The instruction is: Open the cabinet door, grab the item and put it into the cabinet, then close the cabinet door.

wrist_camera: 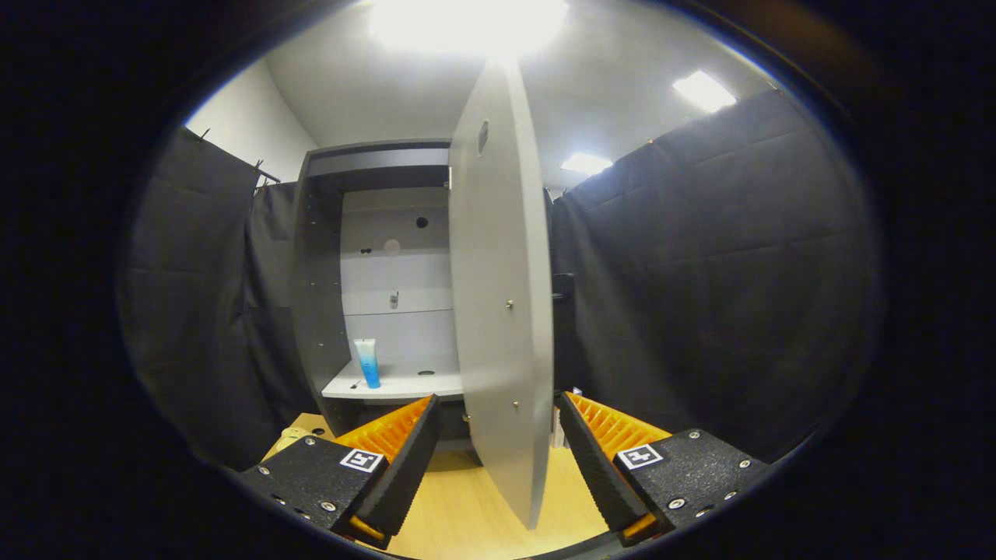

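A grey cabinet (319,280) stands ahead with its door (498,295) swung open, edge toward me. The door's lower part sits between my two fingers, which are spread wide with a gap on each side of it. My gripper (498,404) is open and holds nothing. Inside the cabinet, a blue and white tube (367,362) stands upright on the lower shelf (405,385), near the left wall and beyond my left finger.
Black cloth walls hang left and right of the cabinet. A light wooden tabletop (467,505) lies under my fingers. A small pale object (289,437) rests on the table by the cabinet's left foot. Bright lamps shine overhead.
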`<act>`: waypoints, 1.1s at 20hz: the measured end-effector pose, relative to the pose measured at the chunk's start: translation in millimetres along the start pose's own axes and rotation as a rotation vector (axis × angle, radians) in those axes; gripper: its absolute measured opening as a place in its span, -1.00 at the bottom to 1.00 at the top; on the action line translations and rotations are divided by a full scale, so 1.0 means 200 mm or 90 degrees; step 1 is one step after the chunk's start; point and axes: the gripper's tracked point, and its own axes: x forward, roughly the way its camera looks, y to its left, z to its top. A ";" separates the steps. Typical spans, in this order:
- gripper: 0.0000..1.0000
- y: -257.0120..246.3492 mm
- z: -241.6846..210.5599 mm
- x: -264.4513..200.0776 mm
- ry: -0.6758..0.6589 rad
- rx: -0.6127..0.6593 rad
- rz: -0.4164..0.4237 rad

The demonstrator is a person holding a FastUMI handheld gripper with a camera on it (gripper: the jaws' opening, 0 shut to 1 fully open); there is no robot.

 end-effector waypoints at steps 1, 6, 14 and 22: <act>0.86 -0.06 0.01 -0.01 -0.001 -0.001 -0.014; 0.87 -0.36 0.09 0.02 -0.020 0.011 -0.089; 0.86 -0.58 0.04 0.34 -0.002 -0.010 -0.169; 0.74 -0.42 0.04 0.37 -0.008 -0.028 -0.151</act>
